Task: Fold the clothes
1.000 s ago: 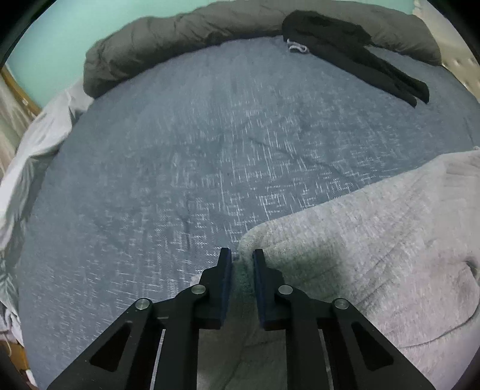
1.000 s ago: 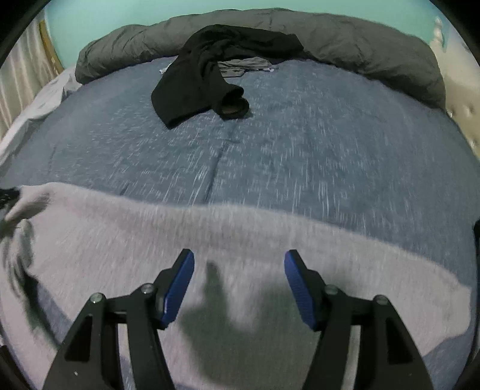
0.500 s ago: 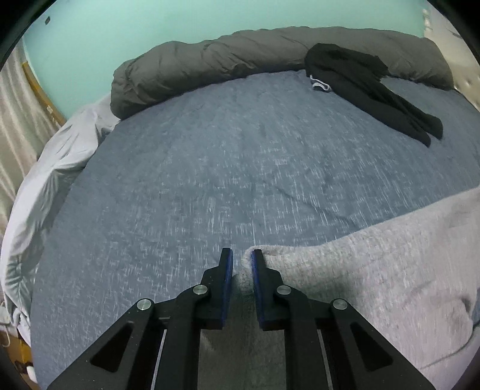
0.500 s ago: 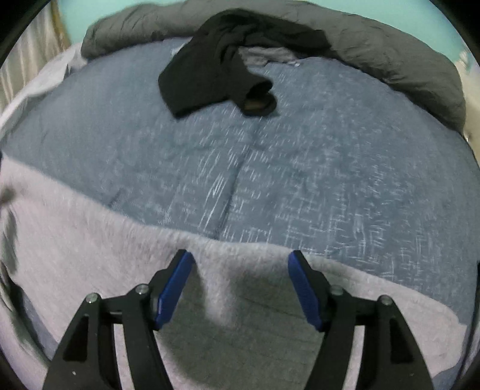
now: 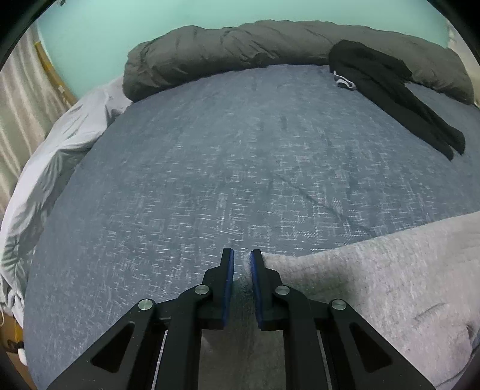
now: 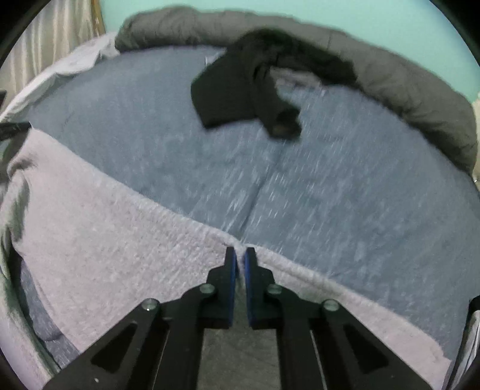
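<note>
Bed [image 5: 210, 168]: covered by a blue-grey heathered spread with pale flecks; a seam or crease runs down its middle in the right wrist view. It fills most of both views.

Duvet [image 5: 270, 45]: dark grey, bunched in a long roll along the far edge of the bed, against a pale green wall [image 5: 120, 27].

Sheet [image 5: 60, 144]: white, rumpled, hanging off the bed's left side. Beside it, a curtain [image 5: 15, 105] in light folds.

Sweater [image 5: 390, 285]: light grey knit, lying on the near part of the bed. In the left wrist view it occupies the lower right; in the right wrist view [image 6: 105, 240] its upper edge runs diagonally across the lower frame. That view is motion-blurred.

Black garment [image 5: 390, 87]: crumpled, lying at the far side of the bed, partly resting on the duvet, one leg or sleeve trailing onto the spread. A small white piece sits just beside it; what it is cannot be told.

Left gripper [image 5: 241, 264]: jaws nearly together, clamped on the sweater's left corner; fabric shows between the blue pads [image 5: 229, 279].

Right gripper [image 6: 240, 261]: jaws drawn close, pinching the sweater's upper edge, with the fabric bunched at the tips.

Writing: no brand, label or text is readable on any item.
</note>
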{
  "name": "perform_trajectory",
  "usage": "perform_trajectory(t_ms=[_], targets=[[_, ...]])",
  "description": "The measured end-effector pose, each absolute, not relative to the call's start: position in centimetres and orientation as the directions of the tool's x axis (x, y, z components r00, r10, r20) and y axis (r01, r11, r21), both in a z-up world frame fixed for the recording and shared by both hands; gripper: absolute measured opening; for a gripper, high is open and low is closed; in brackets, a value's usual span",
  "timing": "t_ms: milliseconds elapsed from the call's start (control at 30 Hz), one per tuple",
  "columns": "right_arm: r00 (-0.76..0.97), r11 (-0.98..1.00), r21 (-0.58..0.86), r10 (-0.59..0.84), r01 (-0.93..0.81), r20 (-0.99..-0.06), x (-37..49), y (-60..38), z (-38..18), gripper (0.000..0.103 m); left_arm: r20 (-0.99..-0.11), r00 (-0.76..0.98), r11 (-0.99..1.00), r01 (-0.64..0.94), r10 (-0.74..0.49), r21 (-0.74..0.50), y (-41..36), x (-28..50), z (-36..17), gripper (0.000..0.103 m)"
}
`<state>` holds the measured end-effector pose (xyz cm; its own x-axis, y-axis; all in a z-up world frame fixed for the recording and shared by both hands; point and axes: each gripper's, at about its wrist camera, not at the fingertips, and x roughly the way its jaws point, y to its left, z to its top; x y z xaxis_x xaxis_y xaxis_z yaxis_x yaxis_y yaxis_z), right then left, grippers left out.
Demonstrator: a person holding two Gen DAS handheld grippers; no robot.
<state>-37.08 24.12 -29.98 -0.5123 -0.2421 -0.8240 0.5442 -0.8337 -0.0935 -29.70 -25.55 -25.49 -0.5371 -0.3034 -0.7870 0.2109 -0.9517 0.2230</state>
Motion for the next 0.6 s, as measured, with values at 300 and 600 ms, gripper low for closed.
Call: perform_trajectory(t_ms=[300, 600], targets=[[-0.576, -0.841, -0.14, -0.226, 0.522, -0.786, -36.5, 23.5, -29.3, 0.005, -0.807, -0.52, -0.949, 0.278, -0.279, 0.149, -28.1, -29.3, -25.6, 0.0], [-0.501, -0.889, -0.078, -0.18, 0.45, -0.846, -38.3, 24.7, -31.6, 0.039, -0.863, -0.468, -0.965, 0.25, -0.19, 0.077, -28.8, -29.4, -27.5, 0.024]])
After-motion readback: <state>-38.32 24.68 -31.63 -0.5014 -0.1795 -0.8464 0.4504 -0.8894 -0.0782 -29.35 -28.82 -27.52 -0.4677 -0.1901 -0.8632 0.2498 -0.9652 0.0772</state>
